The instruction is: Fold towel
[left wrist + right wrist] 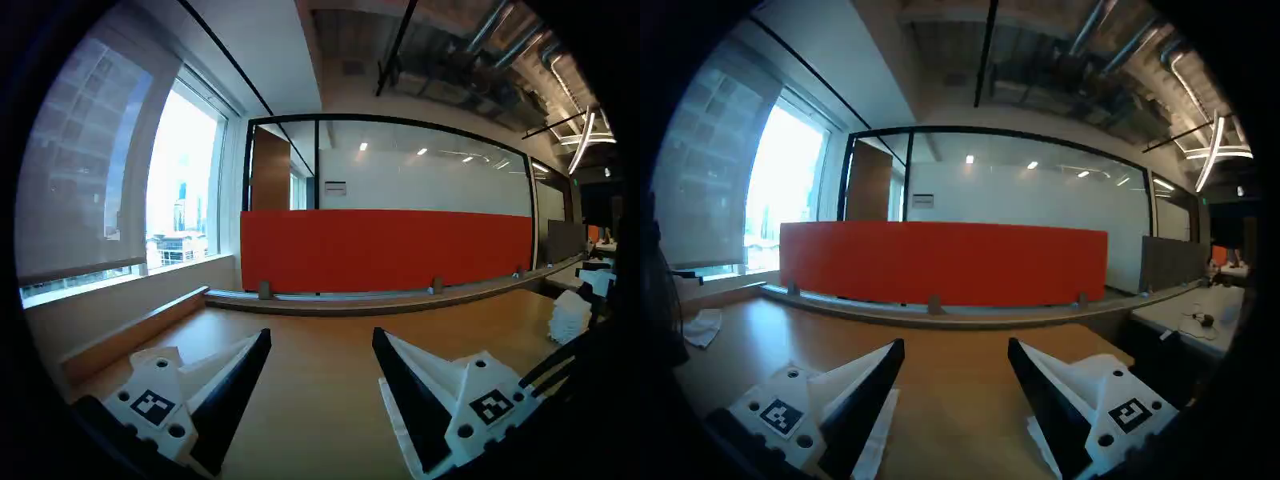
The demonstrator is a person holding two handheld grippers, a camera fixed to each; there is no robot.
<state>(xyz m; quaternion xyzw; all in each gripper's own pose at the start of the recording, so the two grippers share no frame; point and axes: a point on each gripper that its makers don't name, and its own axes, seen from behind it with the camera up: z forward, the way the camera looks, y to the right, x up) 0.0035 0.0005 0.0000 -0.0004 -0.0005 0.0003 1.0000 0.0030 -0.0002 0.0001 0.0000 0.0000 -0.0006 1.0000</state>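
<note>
My left gripper [320, 360] hovers low over a wooden desk [320, 400], fingers wide apart with nothing between them. My right gripper [954, 368] is open too, above the same desk [960, 416]. A white towel edge [878, 436] seems to lie on the desk under its left finger, though I cannot be sure it is cloth. A small crumpled white cloth [702, 326] rests on the desk at the far left of the right gripper view. At the right edge of the left gripper view sits a white ribbed object [571, 314]; I cannot tell what it is.
An orange divider panel [384, 250] [944, 262] runs along the desk's far edge, with a glass wall behind. Windows [180, 200] and a wooden ledge [132, 336] border the left side. Another desk with cables [1200, 320] stands to the right.
</note>
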